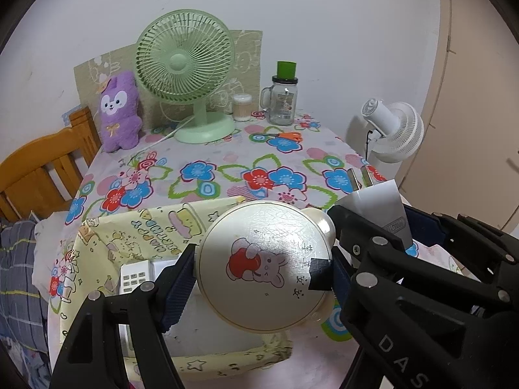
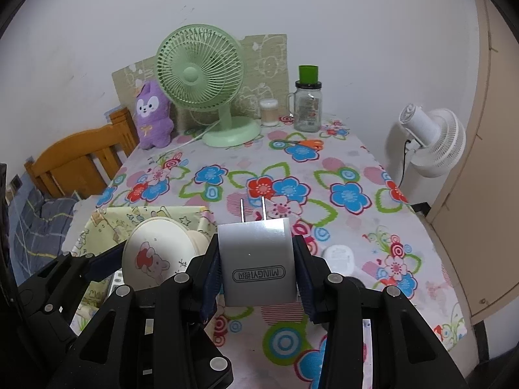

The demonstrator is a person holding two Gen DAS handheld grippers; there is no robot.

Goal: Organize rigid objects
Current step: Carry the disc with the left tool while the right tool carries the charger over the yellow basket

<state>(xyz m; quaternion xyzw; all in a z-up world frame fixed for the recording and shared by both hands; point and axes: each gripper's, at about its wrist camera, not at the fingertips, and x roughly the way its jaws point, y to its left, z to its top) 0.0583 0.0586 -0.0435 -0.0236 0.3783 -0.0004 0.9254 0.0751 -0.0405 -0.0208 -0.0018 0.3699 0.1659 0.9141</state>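
My left gripper (image 1: 259, 274) is shut on a round cream case (image 1: 266, 259) with a cartoon bunny on its lid. It holds the case over a yellow fabric box (image 1: 146, 227), where a white remote (image 1: 133, 277) lies. My right gripper (image 2: 257, 274) is shut on a grey charger plug (image 2: 256, 256), prongs pointing away, above the flowered tablecloth (image 2: 292, 178). In the left wrist view the charger plug (image 1: 379, 201) shows just right of the case. In the right wrist view the round case (image 2: 155, 256) and the fabric box (image 2: 107, 220) are at lower left.
At the table's back stand a green fan (image 1: 185, 61), a purple plush (image 1: 118, 110), a swab tub (image 1: 242, 107) and a glass jar with a green lid (image 1: 282, 100). Orange scissors (image 1: 285, 135) lie near them. A small white disc (image 2: 339, 256) lies right of the charger. A white floor fan (image 2: 431, 139) stands right, wooden furniture (image 2: 78, 159) left.
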